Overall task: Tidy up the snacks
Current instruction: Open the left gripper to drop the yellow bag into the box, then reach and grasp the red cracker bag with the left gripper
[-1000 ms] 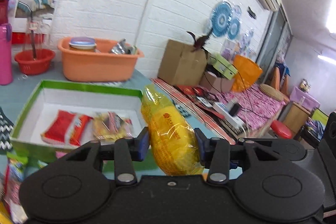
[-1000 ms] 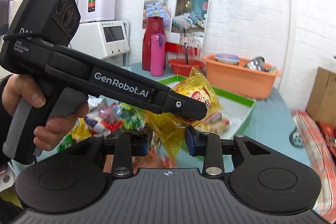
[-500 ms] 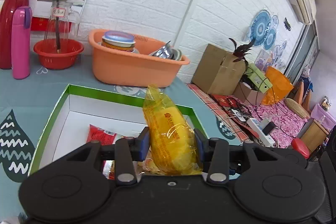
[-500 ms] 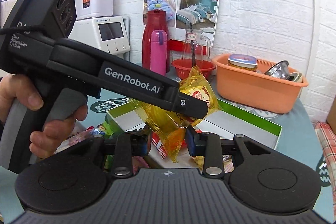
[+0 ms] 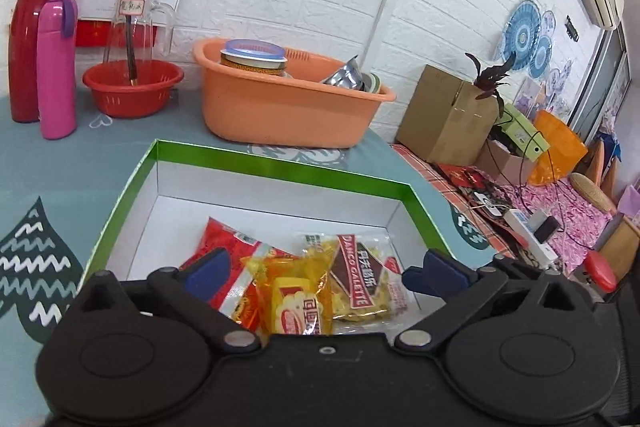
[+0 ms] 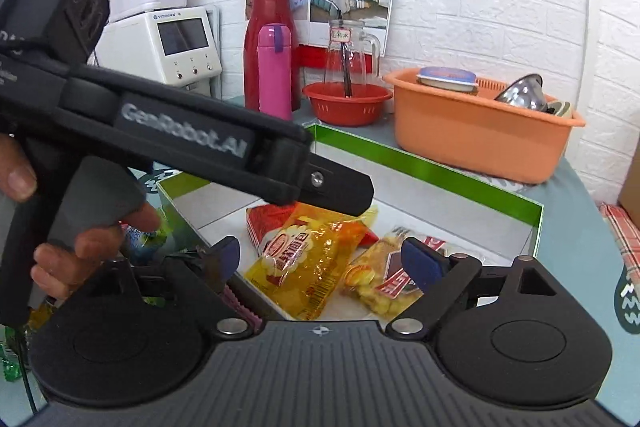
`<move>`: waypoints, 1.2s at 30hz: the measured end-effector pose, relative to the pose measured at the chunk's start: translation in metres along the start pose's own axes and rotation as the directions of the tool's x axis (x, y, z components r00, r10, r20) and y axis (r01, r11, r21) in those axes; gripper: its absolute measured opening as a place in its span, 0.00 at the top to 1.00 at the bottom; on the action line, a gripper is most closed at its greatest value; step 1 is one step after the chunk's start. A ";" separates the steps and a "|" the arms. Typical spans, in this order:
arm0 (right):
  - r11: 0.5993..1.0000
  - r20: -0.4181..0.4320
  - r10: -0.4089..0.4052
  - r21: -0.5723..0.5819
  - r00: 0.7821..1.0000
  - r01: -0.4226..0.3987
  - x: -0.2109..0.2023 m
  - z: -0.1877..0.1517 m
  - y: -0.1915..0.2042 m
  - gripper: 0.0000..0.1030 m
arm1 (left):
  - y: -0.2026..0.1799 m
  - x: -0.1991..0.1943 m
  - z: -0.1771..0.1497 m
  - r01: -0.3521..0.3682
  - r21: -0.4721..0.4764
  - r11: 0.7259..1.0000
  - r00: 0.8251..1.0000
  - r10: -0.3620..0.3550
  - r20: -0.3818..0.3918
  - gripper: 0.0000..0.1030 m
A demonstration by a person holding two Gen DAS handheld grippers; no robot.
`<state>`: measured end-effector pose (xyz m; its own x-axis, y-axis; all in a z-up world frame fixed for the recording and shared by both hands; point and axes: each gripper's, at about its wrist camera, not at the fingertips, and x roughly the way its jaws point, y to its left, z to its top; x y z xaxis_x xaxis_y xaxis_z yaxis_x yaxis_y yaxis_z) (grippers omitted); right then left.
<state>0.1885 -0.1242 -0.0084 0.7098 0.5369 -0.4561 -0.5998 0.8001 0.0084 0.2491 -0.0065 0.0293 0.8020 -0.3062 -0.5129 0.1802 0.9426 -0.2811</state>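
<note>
A yellow snack packet (image 5: 296,303) (image 6: 308,263) lies inside the green-rimmed white box (image 5: 280,167) (image 6: 420,163). It rests partly on a red packet (image 5: 224,247) (image 6: 268,219) and next to a clear packet of yellow biscuits (image 5: 360,279) (image 6: 380,283). My left gripper (image 5: 320,271) hovers just over the yellow packet, jaws opening, its blue pads wide apart and touching nothing. My right gripper (image 6: 322,261) is beside it, jaws also opening, the packet below and clear of the pads. The left gripper's near finger (image 6: 340,189) crosses the right wrist view, held by a hand (image 6: 80,247).
Behind the box stand an orange basin (image 5: 288,107) with dishes, a red bowl (image 5: 132,87) with a glass jug, a pink bottle (image 5: 56,67) and a red flask. A white appliance (image 6: 172,43) is at the back left. Loose snacks (image 6: 148,235) lie left of the box.
Both grippers moved over the box and lowered, then let go of the yellow packet. It now lies in the box, and both pairs of jaws stand wide apart.
</note>
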 end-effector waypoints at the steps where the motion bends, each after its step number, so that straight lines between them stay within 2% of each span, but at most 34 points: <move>1: 1.000 -0.005 -0.004 0.008 1.000 0.004 -0.001 0.000 0.000 0.00 | -0.002 -0.004 0.000 -0.002 0.007 1.000 1.000 0.002 0.002 0.00; 8: 1.000 0.048 -0.012 0.025 0.999 0.011 -0.047 0.001 0.010 0.00 | -0.025 -0.057 -0.011 -0.004 0.068 0.998 0.999 0.001 0.044 0.00; 12: 0.998 0.050 -0.048 0.033 0.998 0.046 -0.079 -0.008 0.019 0.00 | -0.040 -0.092 -0.025 -0.085 0.105 0.991 0.992 0.075 0.097 0.00; 15: 0.998 0.032 -0.039 0.049 0.999 0.037 -0.098 -0.018 0.025 0.00 | -0.044 -0.116 -0.041 -0.078 0.114 0.990 0.990 0.062 0.130 0.00; 19: 0.999 0.006 -0.020 0.048 1.000 0.019 -0.119 -0.037 0.039 0.00 | -0.035 -0.139 -0.066 -0.015 0.085 0.996 0.995 0.006 0.104 0.00; 26: 0.998 -0.051 0.038 0.045 0.998 -0.036 -0.139 -0.073 0.057 0.00 | -0.011 -0.175 -0.117 -0.070 0.027 0.997 0.996 0.068 0.053 0.00; 29: 0.999 -0.085 0.034 0.030 0.996 -0.032 -0.133 -0.087 0.062 0.00 | -0.002 -0.183 -0.136 -0.042 -0.026 0.999 0.999 0.042 0.011 0.00; 32: 0.998 -0.114 0.051 0.028 0.992 -0.048 -0.125 -0.095 0.065 0.00 | -0.005 -0.182 -0.146 0.022 -0.063 0.998 0.999 -0.023 -0.028 0.00; 36: 0.996 -0.089 0.080 0.032 0.993 -0.078 -0.115 -0.093 0.064 0.00 | -0.018 -0.172 -0.151 0.104 -0.057 0.993 0.992 -0.108 -0.067 0.00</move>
<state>0.0337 -0.1594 -0.0378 0.6237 0.5733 -0.5313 -0.6411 0.7641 0.0719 0.0216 0.0089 0.0004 0.7378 -0.4143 -0.5330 0.2296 0.8965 -0.3789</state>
